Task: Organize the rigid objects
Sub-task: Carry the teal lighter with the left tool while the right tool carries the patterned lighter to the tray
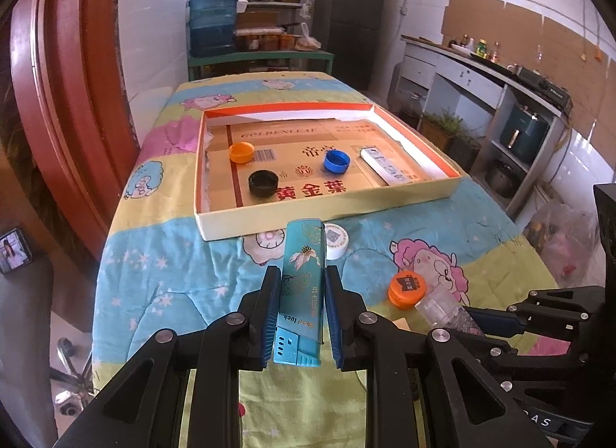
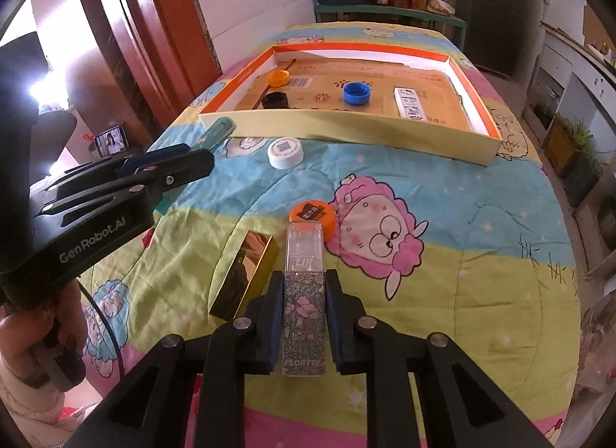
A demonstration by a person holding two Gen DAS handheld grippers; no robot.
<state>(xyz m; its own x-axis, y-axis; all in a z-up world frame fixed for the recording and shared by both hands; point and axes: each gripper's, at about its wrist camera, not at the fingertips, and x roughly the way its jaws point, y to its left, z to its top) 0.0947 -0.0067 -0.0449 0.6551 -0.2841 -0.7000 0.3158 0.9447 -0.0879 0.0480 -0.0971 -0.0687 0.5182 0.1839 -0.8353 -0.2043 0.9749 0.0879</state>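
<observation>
Teal lighter (image 1: 300,286): hard, light, slick; your left gripper (image 1: 301,294) clamps its midsection. Right gripper (image 2: 304,301) pinches the lip tube (image 2: 303,294); rigid, probably brittle.

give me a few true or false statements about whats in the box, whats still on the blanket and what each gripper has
1. The left gripper is shut on the teal lighter. True.
2. The right gripper is open with nothing between its fingers. False: it is shut on the floral lip tube.
3. The blue cap lies inside the box. True.
4. The white cap is in the box. False: it lies on the blanket, in front of the box's near wall.
5. The gold case lies on the blanket, left of the right gripper. True.
6. The black cap is stacked on the orange cap. False: they lie apart on the box floor.
</observation>
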